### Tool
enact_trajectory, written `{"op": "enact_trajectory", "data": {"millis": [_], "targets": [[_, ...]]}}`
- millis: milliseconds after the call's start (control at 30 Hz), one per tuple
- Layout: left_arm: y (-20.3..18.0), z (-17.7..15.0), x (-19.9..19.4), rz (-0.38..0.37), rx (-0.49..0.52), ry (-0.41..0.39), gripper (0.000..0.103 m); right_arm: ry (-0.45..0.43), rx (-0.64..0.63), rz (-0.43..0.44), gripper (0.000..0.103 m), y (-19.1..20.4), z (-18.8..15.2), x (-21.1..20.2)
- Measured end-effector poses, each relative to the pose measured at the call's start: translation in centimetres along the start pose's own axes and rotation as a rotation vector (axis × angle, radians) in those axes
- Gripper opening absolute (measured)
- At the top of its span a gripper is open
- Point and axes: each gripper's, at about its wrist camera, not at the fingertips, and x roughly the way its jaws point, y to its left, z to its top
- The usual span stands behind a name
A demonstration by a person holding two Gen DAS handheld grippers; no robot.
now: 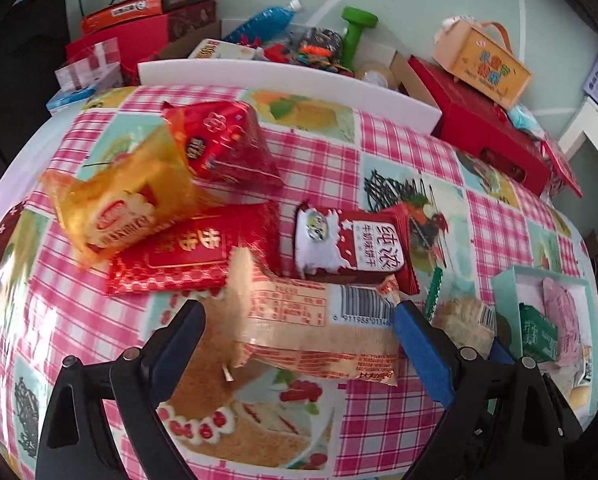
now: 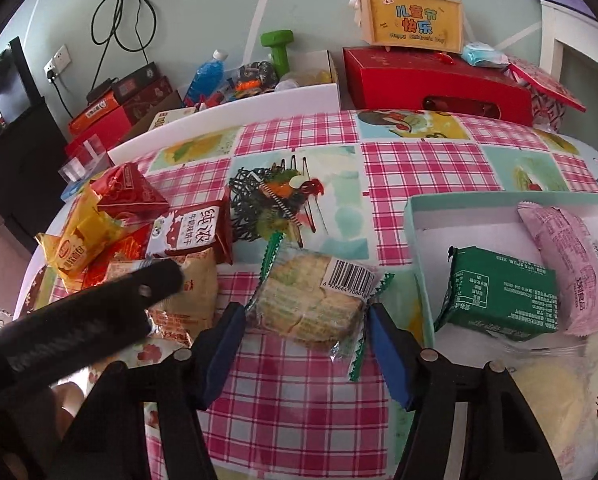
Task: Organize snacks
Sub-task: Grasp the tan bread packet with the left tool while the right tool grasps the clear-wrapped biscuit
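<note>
From the left wrist, we hold our left gripper [image 1: 299, 312] spread wide over the pink checked tablecloth [image 1: 399, 160], a beige snack pack [image 1: 319, 332] lying between its fingers. The right pad seems to meet the pack's barcode end, while the left pad stands clear, so the pack lies unpinched. Taking that beige pack as our landmark, a dark red and white biscuit pack [image 1: 351, 244] lies just beyond it. A flat red packet [image 1: 191, 256] lies beyond and to its left, with an orange pack [image 1: 115, 208] and a red pyramid-shaped pack [image 1: 227, 144] piled farther that way. To its right sit a clear-wrapped pastry [image 1: 465, 320] and, past that, a mint green box [image 1: 507, 288].

From the right wrist, our right gripper [image 2: 305, 316] straddles the clear-wrapped pastry [image 2: 311, 300], a pale cake with green zigzag ends and a barcode label. Both blue pads lie right at the wrapper's ends; we cannot tell whether they press on it. The beige pack [image 2: 191, 288] lies just left of the pastry, under the black tip of the left gripper [image 2: 155, 284]. To the pastry's right the mint green box [image 2: 415, 216] holds a green pack [image 2: 503, 296] and a pink pack [image 2: 567, 264].
</note>
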Motion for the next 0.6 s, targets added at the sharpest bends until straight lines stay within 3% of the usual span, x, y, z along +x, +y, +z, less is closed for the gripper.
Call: {"op": "enact_trajectory", "data": {"millis": [300, 600], "targets": [[-0.8, -0.6, 1.3, 0.021, 0.024, 0.018, 0.092, 0.008, -0.024, 0.006, 0.066, 0.5, -0.2, 0.1], [0.9, -1.0, 0.7, 0.044, -0.011, 0.014, 0.088, 0.009, -0.043, -0.005, 0.066, 0.7, -0.3, 0.2]]}}
